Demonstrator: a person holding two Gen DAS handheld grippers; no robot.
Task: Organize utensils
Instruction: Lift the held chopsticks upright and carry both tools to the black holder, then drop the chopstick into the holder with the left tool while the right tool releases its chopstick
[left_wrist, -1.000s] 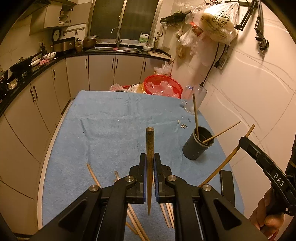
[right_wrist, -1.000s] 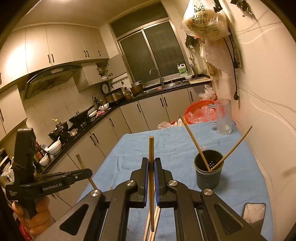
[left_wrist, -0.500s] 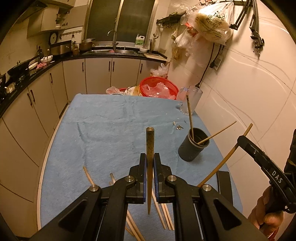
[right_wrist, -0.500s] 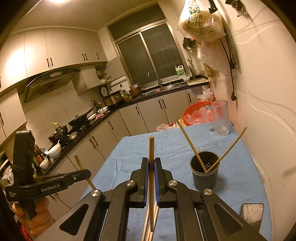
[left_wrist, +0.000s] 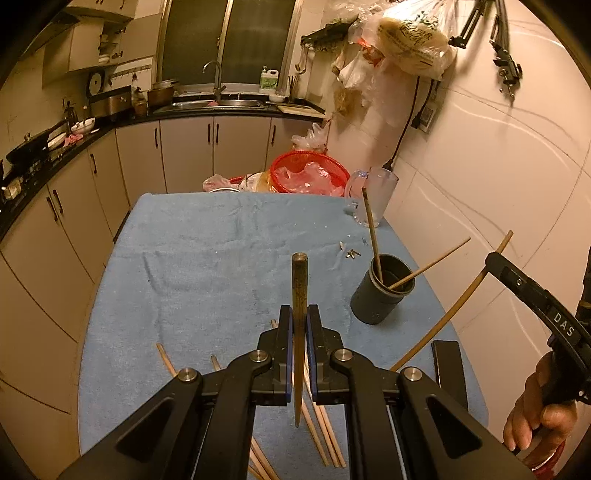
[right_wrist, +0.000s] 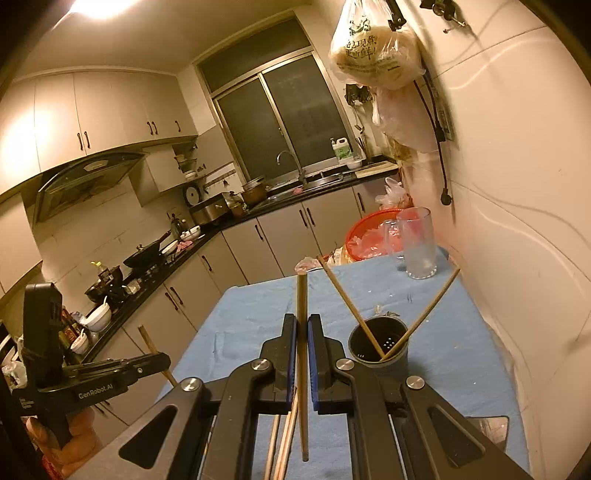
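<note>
My left gripper (left_wrist: 298, 314) is shut on a dark wooden chopstick (left_wrist: 299, 280) that stands upright between its pads, above the blue towel (left_wrist: 207, 266). My right gripper (right_wrist: 302, 325) is shut on a lighter chopstick (right_wrist: 302, 295), also upright. A dark grey cup (left_wrist: 382, 295) (right_wrist: 378, 341) stands on the towel ahead and to the right of both grippers, with two chopsticks leaning out of it. Several loose chopsticks (left_wrist: 321, 421) (right_wrist: 284, 435) lie on the towel under the grippers. Each wrist view shows the other gripper at its edge, the right gripper (left_wrist: 532, 295) and the left gripper (right_wrist: 110, 373).
A glass mug (left_wrist: 376, 192) (right_wrist: 417, 243) and a red basket (left_wrist: 308, 173) sit at the table's far end. A flat black object (left_wrist: 448, 365) lies near the right edge. The wall runs close along the right; kitchen cabinets (left_wrist: 55, 236) line the left.
My right gripper has shifted a little with its chopstick, so the cup sits further left in its view. The left gripper has kept still, and both grips are unchanged.
</note>
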